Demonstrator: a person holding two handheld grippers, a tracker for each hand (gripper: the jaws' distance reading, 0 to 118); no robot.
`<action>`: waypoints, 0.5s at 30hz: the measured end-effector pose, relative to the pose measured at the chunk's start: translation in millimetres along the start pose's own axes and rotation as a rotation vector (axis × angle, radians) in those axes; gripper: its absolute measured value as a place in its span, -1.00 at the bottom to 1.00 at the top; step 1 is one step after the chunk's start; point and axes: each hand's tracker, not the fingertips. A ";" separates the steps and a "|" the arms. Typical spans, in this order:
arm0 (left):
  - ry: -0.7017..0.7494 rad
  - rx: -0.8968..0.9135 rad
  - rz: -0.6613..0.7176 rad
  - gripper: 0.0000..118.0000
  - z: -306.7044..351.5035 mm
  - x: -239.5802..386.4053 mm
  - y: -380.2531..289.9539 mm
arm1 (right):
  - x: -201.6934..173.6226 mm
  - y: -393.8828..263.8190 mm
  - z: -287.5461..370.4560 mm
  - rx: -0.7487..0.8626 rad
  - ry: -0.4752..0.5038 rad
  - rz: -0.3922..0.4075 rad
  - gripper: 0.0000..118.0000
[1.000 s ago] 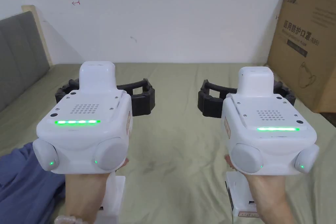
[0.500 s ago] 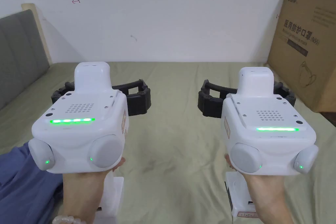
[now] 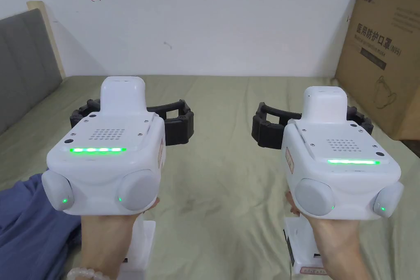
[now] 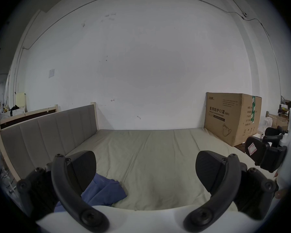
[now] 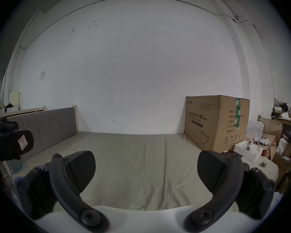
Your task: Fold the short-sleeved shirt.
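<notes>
- Head view: I hold both white-bodied grippers with black jaws up over the olive-green bed sheet, the left gripper and the right gripper side by side and level, pointing toward the white wall.
- Left gripper view: my own two black jaws stand wide apart with nothing between them — released, empty. Right gripper view: the same, jaws spread wide over bare sheet, gripping nothing.
- The crumpled blue short-sleeved shirt lies bunched on the sheet at the near left edge of the bed, below and to the left of the left gripper; in the left gripper view it peeks out just beside my left jaw, low in the frame. Neither gripper touches it.
- I judge this to be the very start: the shirt is not yet spread, no fold is made, and I am in a ready pose rather than in a reach.
- The next move, as I see it, calls for turning left and lowering toward the heap, taking an edge — a shoulder or hem, though I cannot tell which is which in that bundle — and dragging it onto the open middle of the bed to lay it flat.
- The large brown cardboard box stands at the far right edge of the bed, well apart from the shirt, and the grey padded headboard runs along the left side; the spreading should stay between them.
</notes>
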 end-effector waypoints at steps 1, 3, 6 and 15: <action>-0.002 0.000 0.001 0.99 -0.1 0.0 -0.2 | -0.6 -0.2 0.0 -0.001 0.000 0.003 1.00; -0.004 -0.003 0.001 0.99 -0.2 0.5 -0.6 | -2.2 -1.0 -0.3 0.000 -0.006 0.014 1.00; -0.007 -0.004 -0.005 0.99 -0.3 0.9 -1.3 | -2.4 -0.5 -1.2 -0.003 -0.009 0.008 1.00; -0.004 -0.009 -0.003 0.99 -1.4 0.6 -2.4 | 0.3 -2.3 -2.0 -0.019 -0.013 -0.012 1.00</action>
